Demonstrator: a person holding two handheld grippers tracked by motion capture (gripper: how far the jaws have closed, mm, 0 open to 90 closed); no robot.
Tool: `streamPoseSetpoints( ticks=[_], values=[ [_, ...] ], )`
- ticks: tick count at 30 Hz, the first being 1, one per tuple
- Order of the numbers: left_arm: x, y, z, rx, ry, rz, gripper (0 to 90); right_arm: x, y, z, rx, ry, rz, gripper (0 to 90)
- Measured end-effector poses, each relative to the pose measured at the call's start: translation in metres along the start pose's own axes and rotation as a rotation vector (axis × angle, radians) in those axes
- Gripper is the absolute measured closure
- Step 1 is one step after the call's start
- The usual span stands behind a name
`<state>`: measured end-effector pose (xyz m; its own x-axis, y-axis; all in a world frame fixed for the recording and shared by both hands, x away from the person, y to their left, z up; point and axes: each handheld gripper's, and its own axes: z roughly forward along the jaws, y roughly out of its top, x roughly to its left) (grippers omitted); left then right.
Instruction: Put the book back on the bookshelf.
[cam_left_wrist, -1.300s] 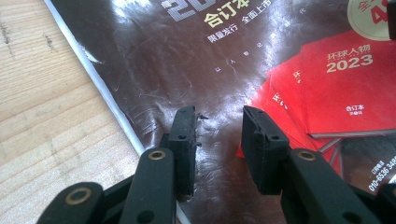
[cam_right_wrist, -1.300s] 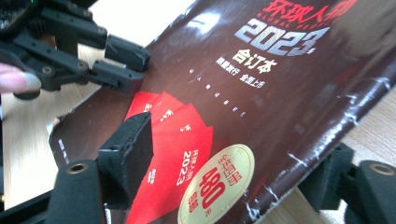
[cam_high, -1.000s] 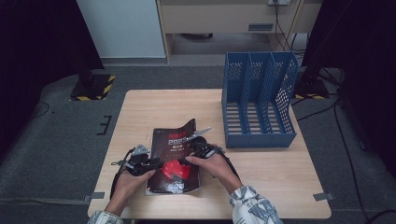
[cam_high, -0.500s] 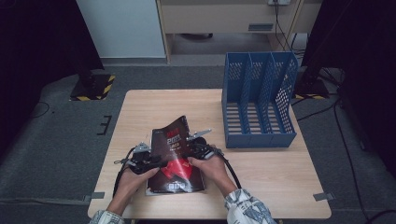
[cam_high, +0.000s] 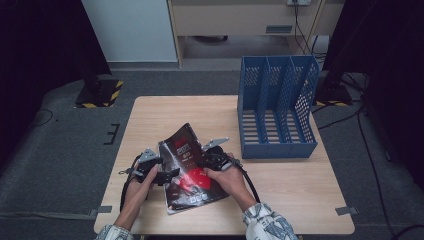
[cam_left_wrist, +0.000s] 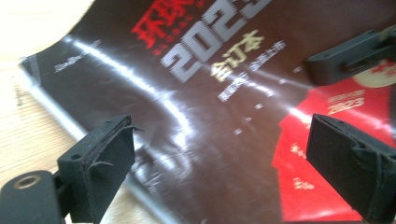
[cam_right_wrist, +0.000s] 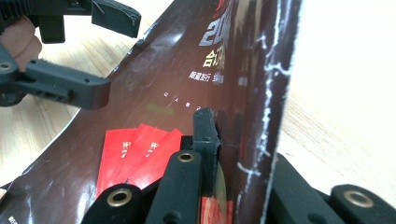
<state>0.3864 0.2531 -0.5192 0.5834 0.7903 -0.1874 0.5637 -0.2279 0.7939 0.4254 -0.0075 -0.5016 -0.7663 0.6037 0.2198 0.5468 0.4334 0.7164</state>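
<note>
A dark glossy magazine (cam_high: 192, 175) with red print lies on the wooden table (cam_high: 165, 115), its far right part curled up off the wood. My right gripper (cam_high: 206, 159) is shut on that raised right edge; in the right gripper view its jaws (cam_right_wrist: 243, 140) pinch the magazine (cam_right_wrist: 177, 84), having just closed. My left gripper (cam_high: 170, 174) sits at the magazine's left edge. Its jaws have just been opening and now stand wide (cam_left_wrist: 224, 140) over the cover (cam_left_wrist: 196, 93) without pressing on it. The left gripper (cam_right_wrist: 93, 51) also appears across the cover from the right one.
A blue three-slot file rack (cam_high: 277, 107) stands upright on the table's right rear, close to my right hand. Bare wood stretches across the far left and along the front right. Dark floor and cables surround the table.
My left gripper's jaws have spread apart off the magazine's left edge. My right gripper's jaws have come together on its right edge, and that side now curls up higher.
</note>
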Motion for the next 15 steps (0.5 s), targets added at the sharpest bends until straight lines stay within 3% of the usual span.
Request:
streamPoseSetpoints(
  ticks=[4,9,13,15],
  values=[
    [0.000,0.000,-0.002,-0.006,0.012,-0.016,7.6,-0.003,0.000,-0.004,-0.009,-0.013,-0.009,85.7],
    [0.000,0.000,-0.003,0.006,0.014,-0.021,7.6,-0.006,0.001,-0.016,-0.059,-0.035,-0.010,86.0],
    [0.001,0.000,-0.001,-0.027,-0.040,-0.020,15.4,-0.010,0.001,-0.025,-0.077,-0.027,0.006,85.9],
    [0.002,0.000,0.001,-0.021,-0.042,-0.029,14.4,-0.011,0.001,-0.029,-0.084,-0.033,-0.002,86.0]
  ],
)
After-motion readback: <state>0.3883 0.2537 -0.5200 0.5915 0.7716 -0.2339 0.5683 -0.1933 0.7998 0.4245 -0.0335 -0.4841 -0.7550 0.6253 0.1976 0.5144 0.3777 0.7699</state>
